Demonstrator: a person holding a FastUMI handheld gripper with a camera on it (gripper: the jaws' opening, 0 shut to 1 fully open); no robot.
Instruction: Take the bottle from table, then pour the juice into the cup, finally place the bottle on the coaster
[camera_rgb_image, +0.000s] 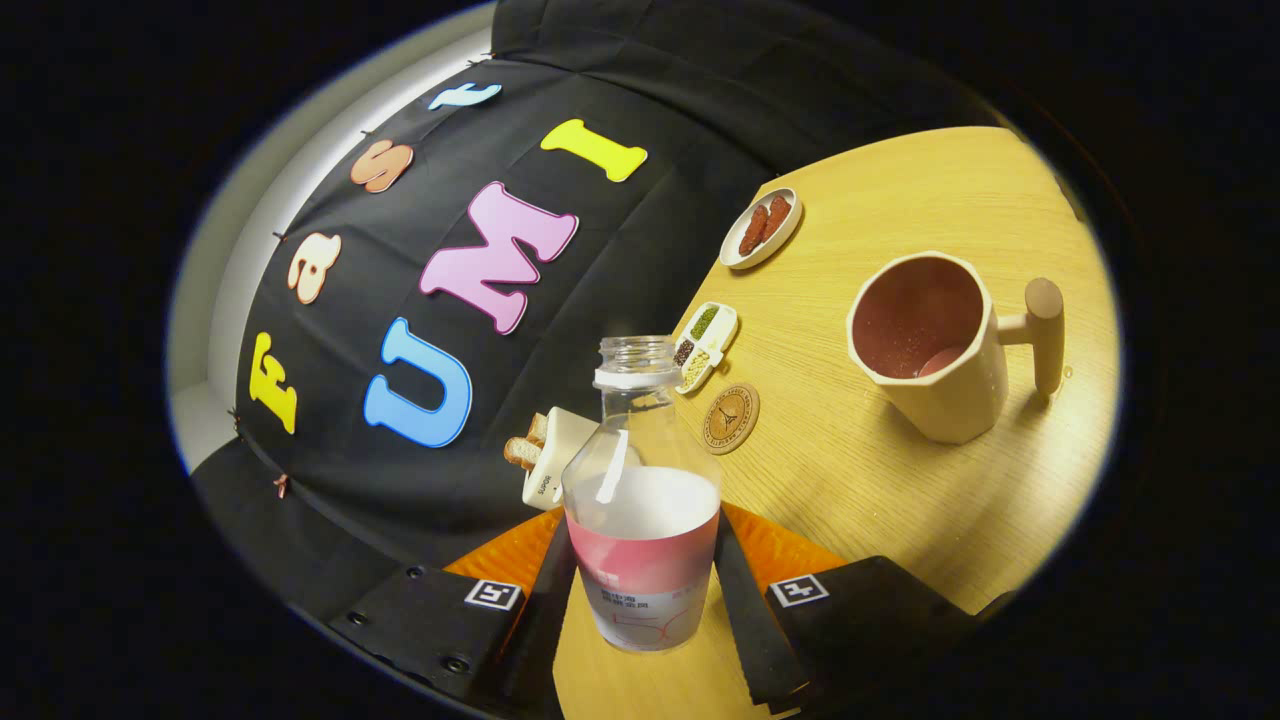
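— What's in the gripper (645, 585)?
— An uncapped clear bottle (642, 500), clamped between both fingers, held tilted above the wooden table (900, 470).
— And beyond it?
— A round coaster (731, 418); well apart, a handled cup (930, 345) holding pink juice.

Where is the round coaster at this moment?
In the gripper view, the coaster lies on the wooden table, just beyond the bottle held between the fingers, near the small divided dish.

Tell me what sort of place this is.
Likely a staged recording booth, not a kitchen: a black cloth wall backs a wooden table set with a cup, a coaster and small dishes of food. The tool is shut on a clear bottle.
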